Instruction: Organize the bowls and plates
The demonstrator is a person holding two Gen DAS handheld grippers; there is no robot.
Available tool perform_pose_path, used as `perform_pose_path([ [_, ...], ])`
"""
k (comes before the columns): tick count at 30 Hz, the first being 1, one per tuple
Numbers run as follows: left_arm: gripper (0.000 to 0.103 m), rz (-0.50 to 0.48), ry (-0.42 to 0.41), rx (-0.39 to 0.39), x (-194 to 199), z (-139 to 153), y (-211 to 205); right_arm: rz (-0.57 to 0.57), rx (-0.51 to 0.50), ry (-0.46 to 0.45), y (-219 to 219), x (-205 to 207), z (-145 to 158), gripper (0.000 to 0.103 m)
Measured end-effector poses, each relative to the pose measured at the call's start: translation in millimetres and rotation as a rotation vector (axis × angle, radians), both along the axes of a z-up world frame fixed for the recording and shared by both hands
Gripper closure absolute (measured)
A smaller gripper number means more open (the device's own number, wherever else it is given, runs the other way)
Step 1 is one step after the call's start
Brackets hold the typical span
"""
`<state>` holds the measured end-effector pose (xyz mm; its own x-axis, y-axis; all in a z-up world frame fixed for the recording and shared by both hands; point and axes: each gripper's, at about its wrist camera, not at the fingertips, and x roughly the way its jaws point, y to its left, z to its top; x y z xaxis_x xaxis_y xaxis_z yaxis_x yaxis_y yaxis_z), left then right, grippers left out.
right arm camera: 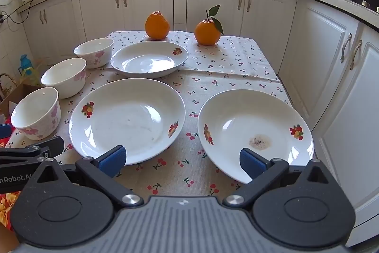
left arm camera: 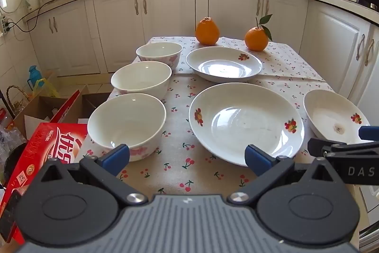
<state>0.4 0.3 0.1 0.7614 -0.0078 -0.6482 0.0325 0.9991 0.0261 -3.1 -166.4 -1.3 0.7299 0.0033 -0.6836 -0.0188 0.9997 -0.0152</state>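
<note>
Above cherry-print cloth-covered bench point(left arm camera: 175, 165): left gripper point(left arm camera: 187, 159), right gripper point(right arm camera: 182, 159) both spread wide, empty; three white fruit-patterned plates point(right arm camera: 128, 120), three white pink-flowered bowls point(left arm camera: 126, 121) untouched.

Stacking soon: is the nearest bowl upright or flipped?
Upright: the nearest bowl shows its open, empty white inside facing up.

Your left gripper point(left arm camera: 187, 159) hangs wide open over the cherry-print tablecloth point(left arm camera: 175, 165), nothing between its blue pads point(left arm camera: 116, 155), with the nearest bowl point(left arm camera: 126, 125) just ahead-left, the big plate point(left arm camera: 246, 122) ahead-right, and two oranges point(left arm camera: 207, 31) way out front.
</note>
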Motion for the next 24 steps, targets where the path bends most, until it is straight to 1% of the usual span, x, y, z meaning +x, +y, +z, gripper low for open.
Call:
perform_pose_path([
  [8, 0.001, 0.001, 0.004, 0.005, 6.8, 1.5, 7.9, -0.001, -0.010, -0.007, -0.6, -1.8, 3.7, 0.000],
  [9, 0.001, 0.002, -0.008, 0.009, -0.1, 1.0, 2.3, 0.000, -0.011, -0.007, -1.1, -1.5, 4.3, 0.000],
  [24, 0.001, 0.011, -0.010, 0.000, -2.0, 3.0, 0.9, -0.005, -0.015, -0.013, 1.4, -2.3, 4.2, 0.000],
])
